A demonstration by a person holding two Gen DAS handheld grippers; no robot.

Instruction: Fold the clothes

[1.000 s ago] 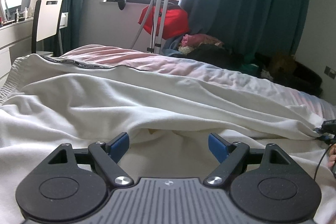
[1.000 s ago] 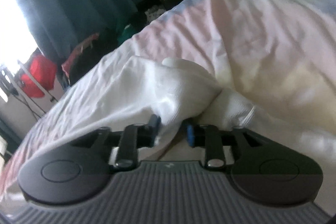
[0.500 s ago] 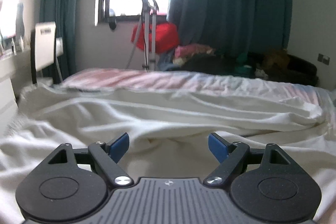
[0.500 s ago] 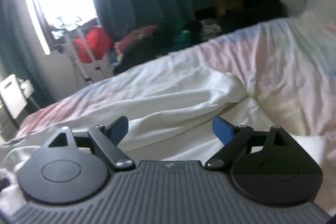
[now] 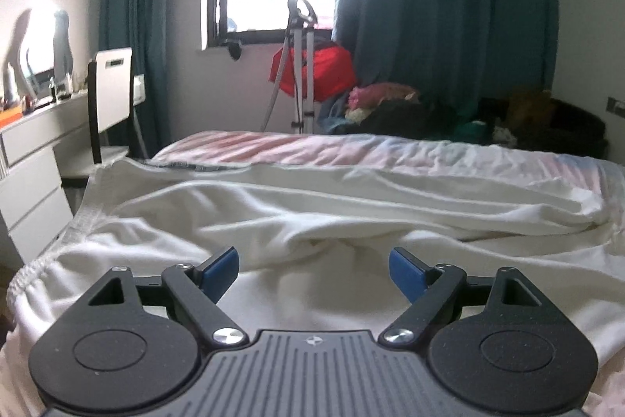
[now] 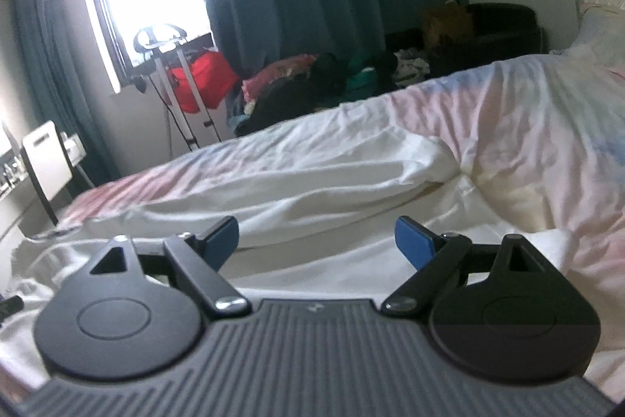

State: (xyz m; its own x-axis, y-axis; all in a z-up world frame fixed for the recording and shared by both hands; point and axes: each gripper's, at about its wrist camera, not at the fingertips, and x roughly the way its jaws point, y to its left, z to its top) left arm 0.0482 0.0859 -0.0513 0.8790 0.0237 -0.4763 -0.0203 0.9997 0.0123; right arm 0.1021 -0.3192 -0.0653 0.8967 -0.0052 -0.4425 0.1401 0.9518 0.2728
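Right tool (image 6: 316,241): just let go of the white garment (image 6: 312,182); jaws wide, empty.
Left tool (image 5: 312,270): released, hovering.
Garment: rumpled on bed (image 6: 527,127), 12 o'clock.
Meaning: fold laid, regrasp next.

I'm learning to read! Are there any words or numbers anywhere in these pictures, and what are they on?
No words or numbers can be read in either view.
Left gripper: a small round emblem on its grey body, no letters.
Right gripper: a similar mark, too blurred to read.
Dresser: things on top, labels too small.
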